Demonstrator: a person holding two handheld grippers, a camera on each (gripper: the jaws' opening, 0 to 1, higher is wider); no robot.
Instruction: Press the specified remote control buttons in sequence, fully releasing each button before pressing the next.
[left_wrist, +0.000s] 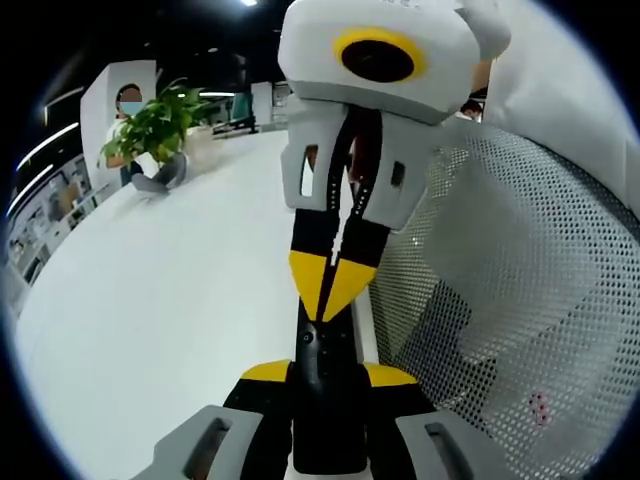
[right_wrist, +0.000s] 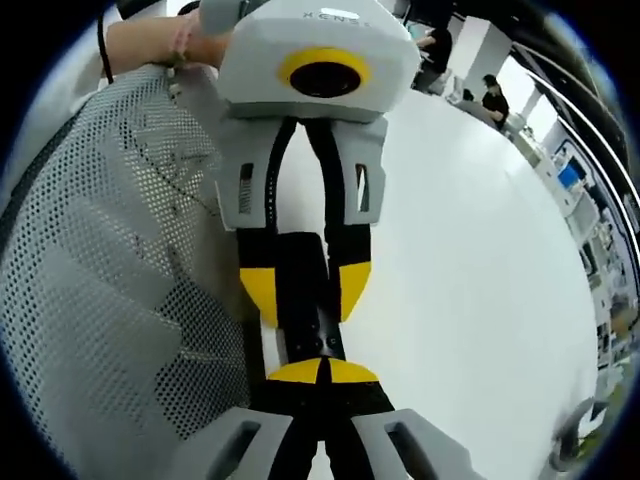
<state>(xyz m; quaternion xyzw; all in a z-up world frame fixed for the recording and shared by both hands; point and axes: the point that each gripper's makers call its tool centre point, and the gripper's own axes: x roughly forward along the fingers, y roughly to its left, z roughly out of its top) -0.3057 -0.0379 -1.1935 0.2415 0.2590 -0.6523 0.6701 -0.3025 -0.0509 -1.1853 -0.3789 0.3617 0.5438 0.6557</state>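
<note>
1. Between the two grippers, over the white table (left_wrist: 150, 330), we see a slim black remote control (left_wrist: 322, 400) — it sits lengthwise in the left gripper (left_wrist: 322, 375), whose yellow-tipped jaws are narrowed onto its sides.
2. Facing it, the right gripper (left_wrist: 333, 285) comes in from above with its jaws closed together, their yellow tips meeting on the remote's upper face near its far end.
3. From the right gripper view we see the same meeting the other way round: the right gripper (right_wrist: 322, 372) with tips pinched together and empty, the left gripper (right_wrist: 300, 285) clamping the remote control (right_wrist: 305, 300).
4. We judge a press is under way — which button, and how many remain, we cannot tell.
5. A grey mesh chair back (left_wrist: 510, 300) stands just beside the table.
</note>
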